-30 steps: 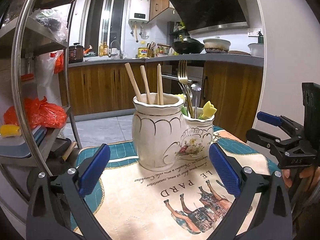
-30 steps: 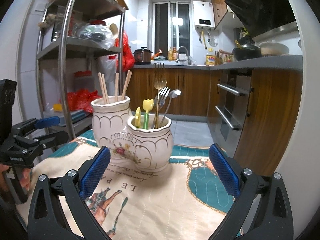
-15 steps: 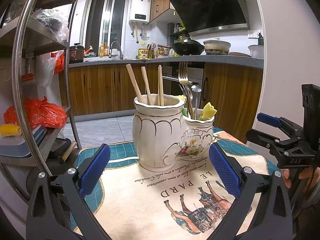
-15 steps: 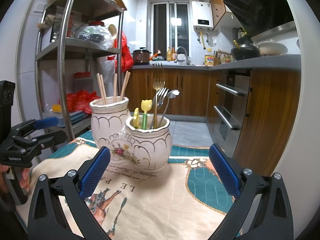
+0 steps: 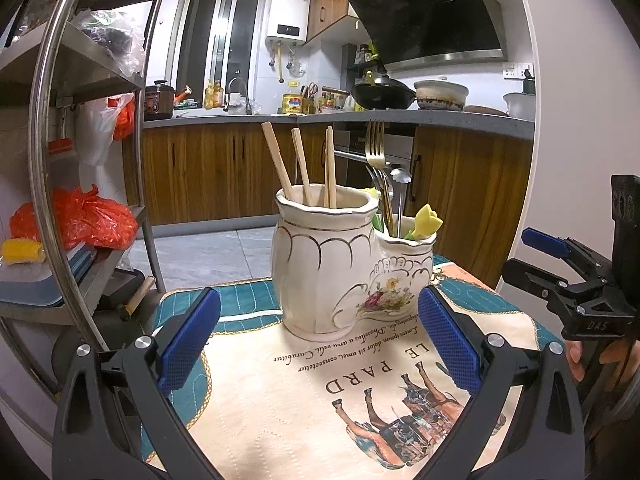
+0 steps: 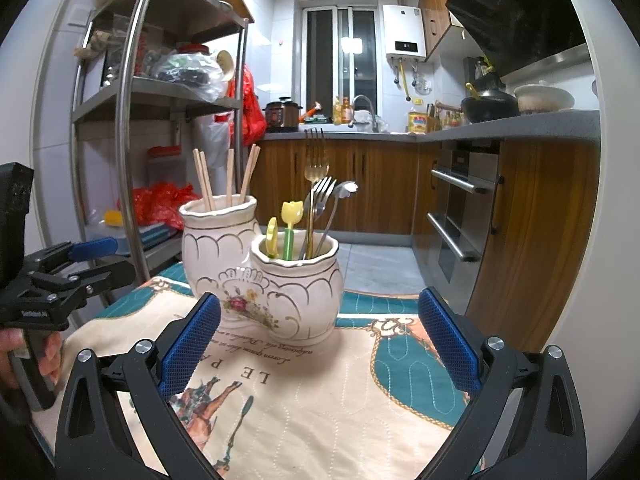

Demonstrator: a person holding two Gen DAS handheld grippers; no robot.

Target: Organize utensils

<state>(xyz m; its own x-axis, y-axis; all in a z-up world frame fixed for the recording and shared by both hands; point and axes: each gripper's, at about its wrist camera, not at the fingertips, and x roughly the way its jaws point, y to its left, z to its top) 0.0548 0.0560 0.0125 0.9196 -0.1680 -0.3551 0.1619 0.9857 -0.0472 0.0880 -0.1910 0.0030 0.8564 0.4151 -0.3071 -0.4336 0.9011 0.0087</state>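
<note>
A white double ceramic holder (image 5: 328, 268) (image 6: 256, 280) stands on a printed table mat (image 5: 320, 392) (image 6: 320, 392). Wooden chopsticks (image 5: 304, 168) (image 6: 228, 178) stick out of its taller pot. The lower pot (image 6: 298, 292) holds a gold fork (image 5: 376, 152) (image 6: 315, 160), silver forks (image 6: 322, 196) and yellow tulip-topped picks (image 5: 428, 220) (image 6: 290, 216). My left gripper (image 5: 320, 344) is open in front of the holder, nothing between its fingers. My right gripper (image 6: 320, 340) is open too, facing the lower pot from the other side; it also shows at the right edge (image 5: 568, 276).
A steel shelf rack (image 5: 52, 160) (image 6: 132, 120) with bags and boxes stands close on the left of the table. Wooden kitchen cabinets (image 5: 224, 172) and an oven (image 6: 460, 216) lie beyond, across a tiled floor. A person's hand (image 6: 24, 356) holds the left gripper's handle.
Both views have drifted only slightly; the holder sits marginally lower and nearer in the right wrist view. Both grippers stay open and nothing has been picked up.
</note>
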